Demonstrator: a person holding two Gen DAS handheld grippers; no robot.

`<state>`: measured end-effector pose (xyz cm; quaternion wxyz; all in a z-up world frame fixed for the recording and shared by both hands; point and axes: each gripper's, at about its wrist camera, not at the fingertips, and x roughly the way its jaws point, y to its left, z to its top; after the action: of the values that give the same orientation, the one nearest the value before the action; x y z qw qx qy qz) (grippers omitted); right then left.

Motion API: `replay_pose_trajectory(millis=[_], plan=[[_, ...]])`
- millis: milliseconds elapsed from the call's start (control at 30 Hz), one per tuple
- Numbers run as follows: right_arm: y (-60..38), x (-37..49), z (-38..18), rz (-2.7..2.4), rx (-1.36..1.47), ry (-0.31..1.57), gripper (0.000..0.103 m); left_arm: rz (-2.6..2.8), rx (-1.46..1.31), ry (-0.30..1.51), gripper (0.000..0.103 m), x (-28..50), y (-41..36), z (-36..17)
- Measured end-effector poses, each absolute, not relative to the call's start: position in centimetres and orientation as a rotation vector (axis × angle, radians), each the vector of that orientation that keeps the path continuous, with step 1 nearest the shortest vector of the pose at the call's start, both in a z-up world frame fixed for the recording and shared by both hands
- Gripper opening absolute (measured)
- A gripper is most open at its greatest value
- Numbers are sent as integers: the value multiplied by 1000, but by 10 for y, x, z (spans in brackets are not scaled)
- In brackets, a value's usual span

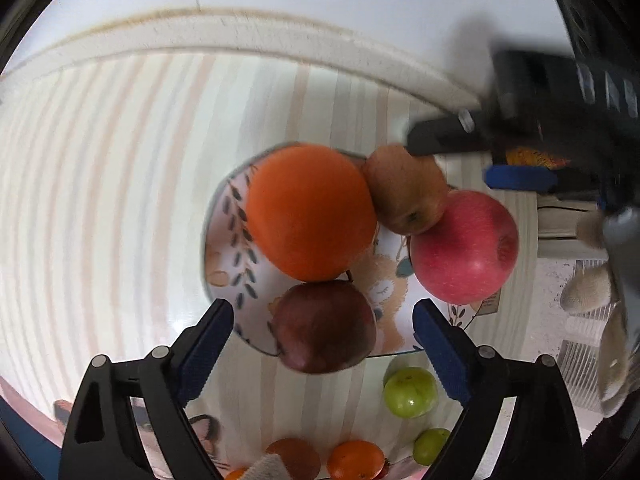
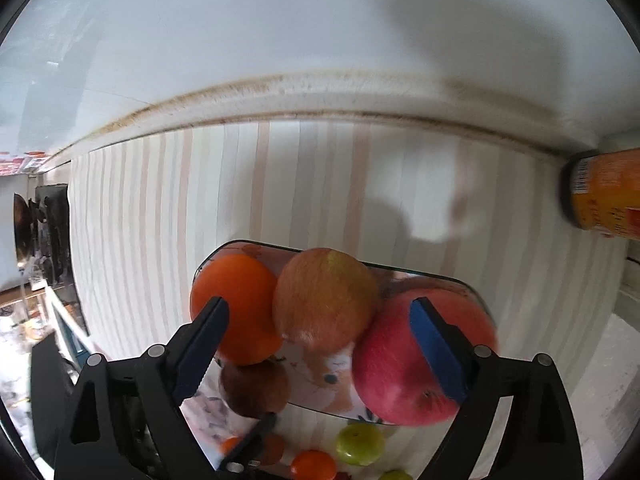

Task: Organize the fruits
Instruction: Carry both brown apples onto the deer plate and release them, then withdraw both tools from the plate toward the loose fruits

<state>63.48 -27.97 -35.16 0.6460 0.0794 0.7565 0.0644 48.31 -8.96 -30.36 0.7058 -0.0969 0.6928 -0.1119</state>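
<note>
A patterned plate (image 1: 224, 248) holds an orange (image 1: 310, 212), a brownish apple (image 1: 406, 190), a pink-red apple (image 1: 464, 246) and a dark red apple (image 1: 326, 326). My left gripper (image 1: 322, 344) is open above the plate, its jaws either side of the dark red apple without touching it. My right gripper (image 2: 318, 338) is open over the same plate (image 2: 460, 284), with the orange (image 2: 236, 304), brownish apple (image 2: 326, 300) and pink-red apple (image 2: 404, 356) ahead. The right gripper also shows in the left wrist view (image 1: 452, 152), by the brownish apple.
Green fruits (image 1: 410, 392) and small oranges (image 1: 356, 460) lie on the striped cloth in front of the plate. An orange can (image 2: 604, 194) lies at the right. A wall runs along the table's back edge.
</note>
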Motion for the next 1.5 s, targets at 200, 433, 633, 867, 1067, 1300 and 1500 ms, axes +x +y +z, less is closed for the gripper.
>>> replay_pose_trajectory(millis=[200,433,633,867,1067,1300,1500], plan=[[-280,575,-301,49,60,1528,94,-142,-88,1408,92,464,-73,-262],[-294,490,-280,-25,103,1420,94,-111,-29,1345,92,434,-58,-242],[-284,428,-258,-43,115,1343,94,-138,15,1296,92,400,-57,-226],[-276,378,-215,-67,136,1236,94,-167,21,1224,92,355,-57,-192],[-272,337,-178,-81,140,1150,94,-188,24,1160,92,321,-57,-160],[-265,303,-148,-56,158,1103,94,-202,36,1114,92,294,-58,-137],[-263,284,-140,-35,199,1097,94,-206,14,1124,92,284,-55,-135]])
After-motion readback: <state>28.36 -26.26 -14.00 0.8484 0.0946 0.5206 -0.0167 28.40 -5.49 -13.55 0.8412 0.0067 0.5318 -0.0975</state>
